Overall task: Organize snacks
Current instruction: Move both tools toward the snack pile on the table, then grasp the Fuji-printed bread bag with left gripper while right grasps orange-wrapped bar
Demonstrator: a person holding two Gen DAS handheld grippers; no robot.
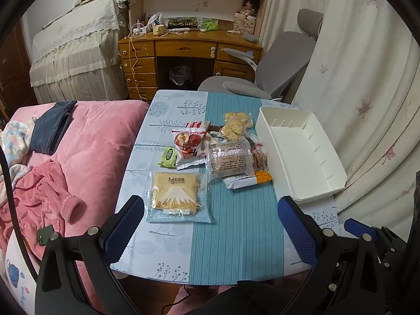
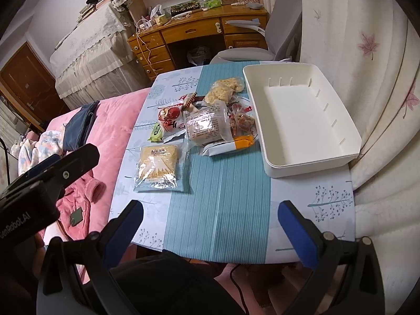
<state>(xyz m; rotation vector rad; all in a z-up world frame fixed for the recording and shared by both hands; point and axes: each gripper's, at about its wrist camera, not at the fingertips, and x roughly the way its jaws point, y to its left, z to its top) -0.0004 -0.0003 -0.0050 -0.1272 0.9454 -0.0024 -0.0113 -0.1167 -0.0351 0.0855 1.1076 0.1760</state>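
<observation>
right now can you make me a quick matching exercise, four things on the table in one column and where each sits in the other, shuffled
Things:
1. white bin
2. toast packet
3. small green packet
4. pale puffed snack bag

Places:
A. far end of the pile
B. table's right side, empty
C. left edge of the pile
D. nearest the tongs, apart from the pile

Pairs: 1-B, 2-D, 3-C, 4-A

Cloth-covered table [image 1: 168,239] with teal runner [image 1: 236,225], snack packets [image 1: 225,155], white bin [image 1: 315,173].
</observation>
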